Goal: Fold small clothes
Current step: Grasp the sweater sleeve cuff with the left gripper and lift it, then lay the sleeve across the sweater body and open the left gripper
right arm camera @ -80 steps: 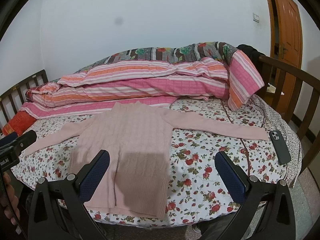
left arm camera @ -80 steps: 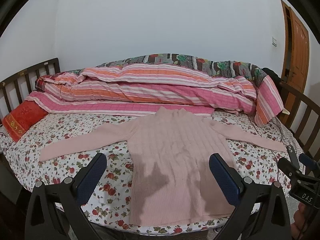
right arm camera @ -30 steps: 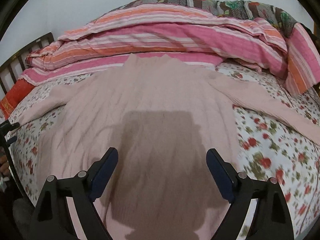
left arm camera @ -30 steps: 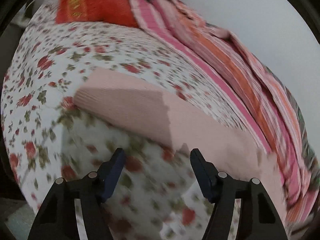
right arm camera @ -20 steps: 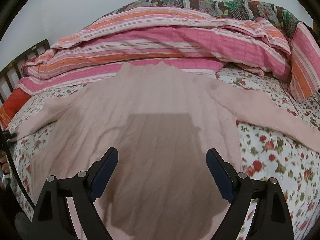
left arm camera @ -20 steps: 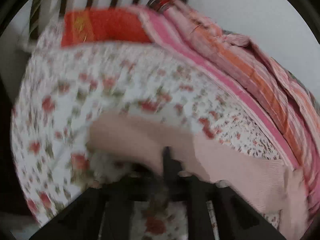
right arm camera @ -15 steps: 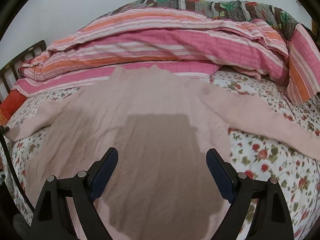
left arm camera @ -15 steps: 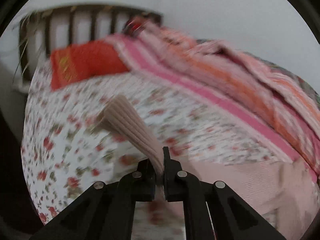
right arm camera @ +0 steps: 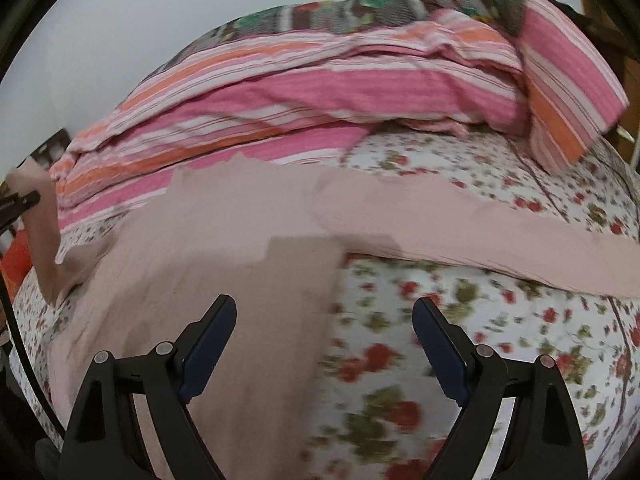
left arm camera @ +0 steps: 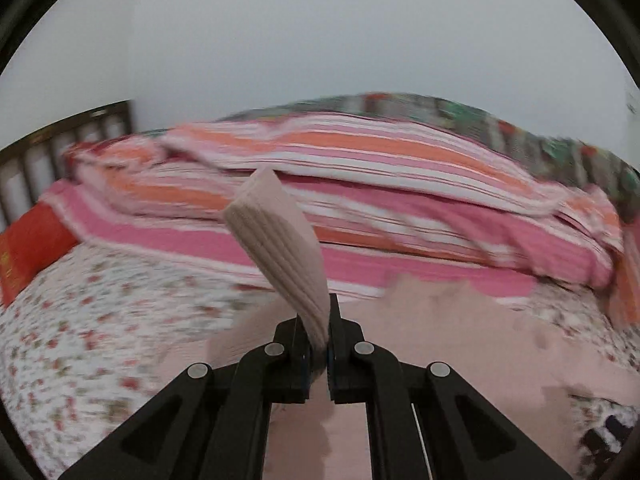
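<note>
Two grippers, one garment, listed from left to right.

Red cushion [left arm camera: 28, 248]: far left of the left gripper, against the dark slatted bed frame [left arm camera: 60, 148]; motion-blurred.

Floral bedsheet [left arm camera: 100, 320]: white with red flowers, spread below and to the left of the left gripper; it shows also under and to the right of the right gripper.

Left gripper [left arm camera: 319, 354]: jaws pressed together on the ribbed cuff end of the pink sweater's sleeve [left arm camera: 280, 240]. The cuff stands up from between the fingers and tilts to the upper left, clear of the bed. In the right wrist view the same sleeve rises from the sheet at the far left edge, pinched by a dark tip.

Pink sweater [right arm camera: 224, 248]: body flat on the bedsheet, ahead of the left gripper and extending right; its neck edge lies close to the striped quilt (contact cannot be told).

Right gripper [right arm camera: 324, 344]: jaws wide apart, nothing between them. Its left finger [right arm camera: 208, 344] is over the sweater's body, its right finger over bare floral sheet; the garment's side edge runs between the two.

Other sleeve [right arm camera: 480, 232]: stretched flat ahead and to the right of the right gripper.

Striped quilt [right arm camera: 320, 92]: pink, orange and white, heaped beyond the sweater.
</note>
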